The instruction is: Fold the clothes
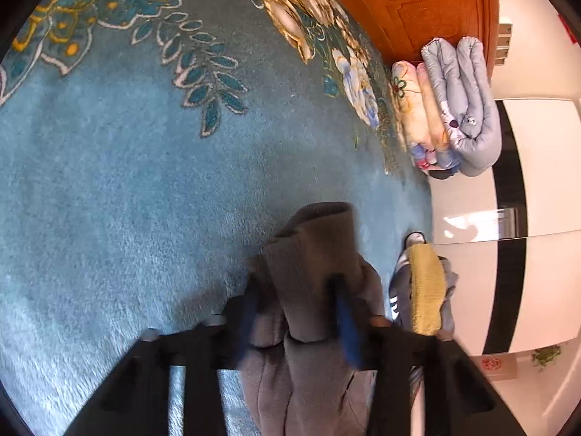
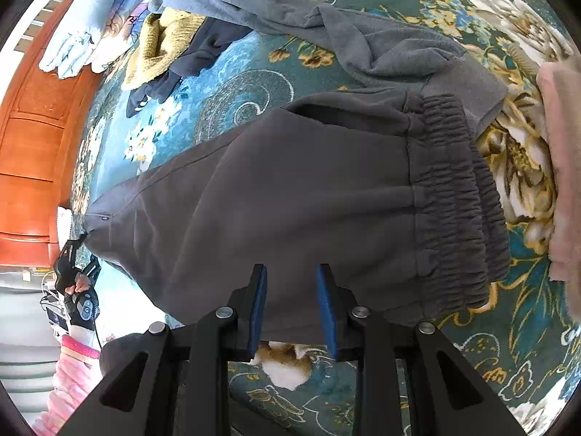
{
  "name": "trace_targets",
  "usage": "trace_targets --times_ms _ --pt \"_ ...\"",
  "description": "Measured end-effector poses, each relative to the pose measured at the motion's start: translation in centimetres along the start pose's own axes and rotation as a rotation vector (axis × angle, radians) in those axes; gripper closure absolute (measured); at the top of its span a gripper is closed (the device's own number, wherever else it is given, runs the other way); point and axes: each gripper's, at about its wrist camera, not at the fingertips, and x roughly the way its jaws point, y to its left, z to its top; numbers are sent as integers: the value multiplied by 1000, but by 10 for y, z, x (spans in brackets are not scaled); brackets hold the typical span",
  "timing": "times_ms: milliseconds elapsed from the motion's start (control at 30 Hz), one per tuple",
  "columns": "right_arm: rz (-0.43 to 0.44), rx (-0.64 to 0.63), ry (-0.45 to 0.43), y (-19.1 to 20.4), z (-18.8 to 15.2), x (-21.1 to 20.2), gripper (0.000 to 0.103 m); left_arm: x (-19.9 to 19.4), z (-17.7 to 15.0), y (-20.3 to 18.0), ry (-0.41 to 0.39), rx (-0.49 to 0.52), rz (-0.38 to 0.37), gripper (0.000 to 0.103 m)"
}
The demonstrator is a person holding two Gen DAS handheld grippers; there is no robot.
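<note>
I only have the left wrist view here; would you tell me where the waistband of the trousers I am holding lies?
Observer: The waistband lies flat on the bedspread, at the opposite end from your left tongs.
Operator: Thank you. Where are the right tongs?
Observer: The right tongs are over the near edge of the trousers, pads apart.
Operator: Is anything lying beside the waistband?
Observer: Yes, a pink cloth lies just past it.
</note>
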Motion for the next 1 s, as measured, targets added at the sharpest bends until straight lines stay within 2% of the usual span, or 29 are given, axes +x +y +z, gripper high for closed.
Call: trace_targets --times_ms 67,200,367,433,533,600,733,867,1000 --pt "10 -3 -6 0 -2 -2 75 -5 -2 -8 -17 15 25 85" --pt "38 -1 -29 -5 -5 -11 75 -26 -17 -54 -66 200 109 86" --pt "97 11 -61 -15 -10 -20 75 -61 -53 -129 -123 431 111 86" --pt "126 8 -72 -16 -14 -23 75 -78 -78 -164 -141 551 108 86" --pt "171 6 -88 -21 -21 -28 75 -99 -125 -214 -167 731 121 86" --pt "198 11 -99 -27 -24 -31 75 -101 -167 -242 -178 865 154 86" --pt "242 30 -123 -41 -31 -40 75 -87 -248 -269 -158 1053 214 86" --pt "261 42 -149 -57 -35 -50 75 -59 -330 -275 -124 1219 283 86" --pt "271 70 -158 -73 -35 -51 75 -23 -395 -261 -46 1307 363 86"
